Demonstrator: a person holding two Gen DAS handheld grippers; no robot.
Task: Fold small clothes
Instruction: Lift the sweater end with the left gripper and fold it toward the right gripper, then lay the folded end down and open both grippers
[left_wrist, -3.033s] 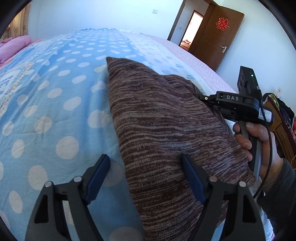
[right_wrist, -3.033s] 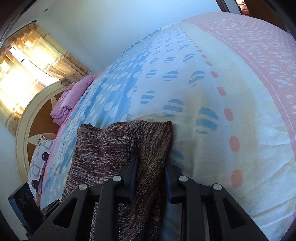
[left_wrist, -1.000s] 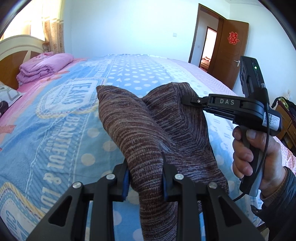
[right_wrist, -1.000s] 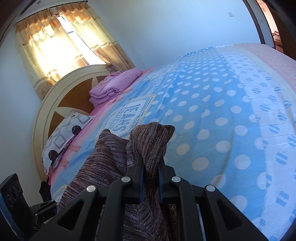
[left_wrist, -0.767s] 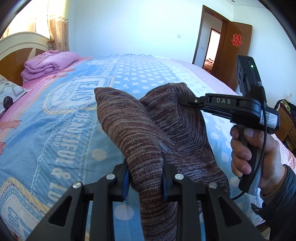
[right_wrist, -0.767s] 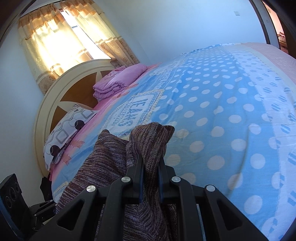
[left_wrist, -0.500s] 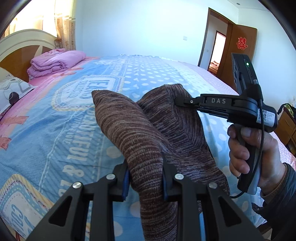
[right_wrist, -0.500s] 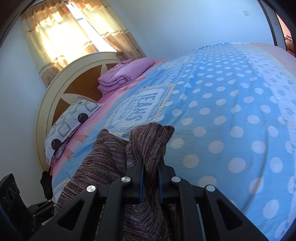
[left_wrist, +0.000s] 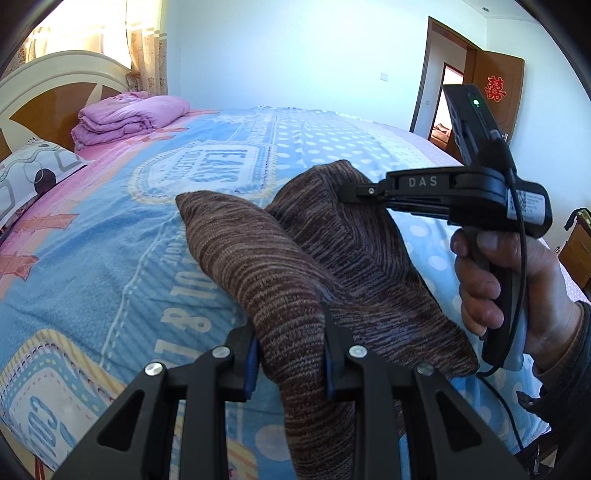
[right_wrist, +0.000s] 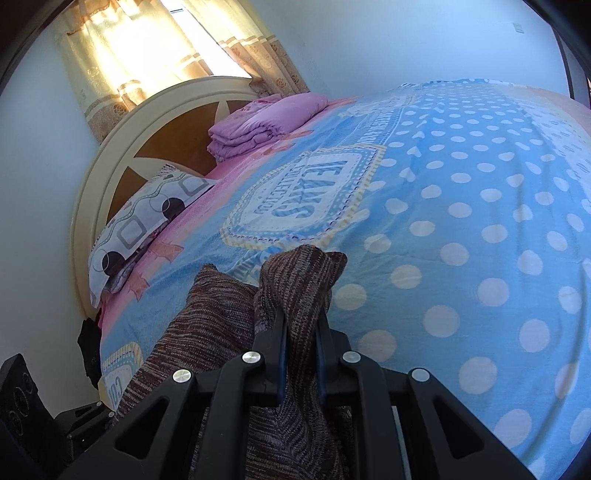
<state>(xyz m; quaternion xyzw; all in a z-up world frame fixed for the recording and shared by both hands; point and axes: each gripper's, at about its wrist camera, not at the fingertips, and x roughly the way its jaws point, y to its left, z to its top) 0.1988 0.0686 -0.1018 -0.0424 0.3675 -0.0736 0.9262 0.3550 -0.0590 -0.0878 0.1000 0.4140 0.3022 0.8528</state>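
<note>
A brown striped knit garment hangs between both grippers above the blue polka-dot bedspread. My left gripper is shut on one bunched corner of it at the bottom of the left wrist view. In the same view the right gripper, held by a hand, pinches the far corner. In the right wrist view my right gripper is shut on a fold of the garment, whose other corner rises to the left. The garment's lower part drops out of sight below the fingers.
A folded purple blanket and a patterned pillow lie by the cream headboard. Curtains hang behind it. An open brown door stands at the far right, and the left gripper's body shows at lower left.
Both grippers have carried the garment sideways along the bed towards the headboard; blanket, pillow and printed label now sit closer. The grips on the garment are unchanged.
</note>
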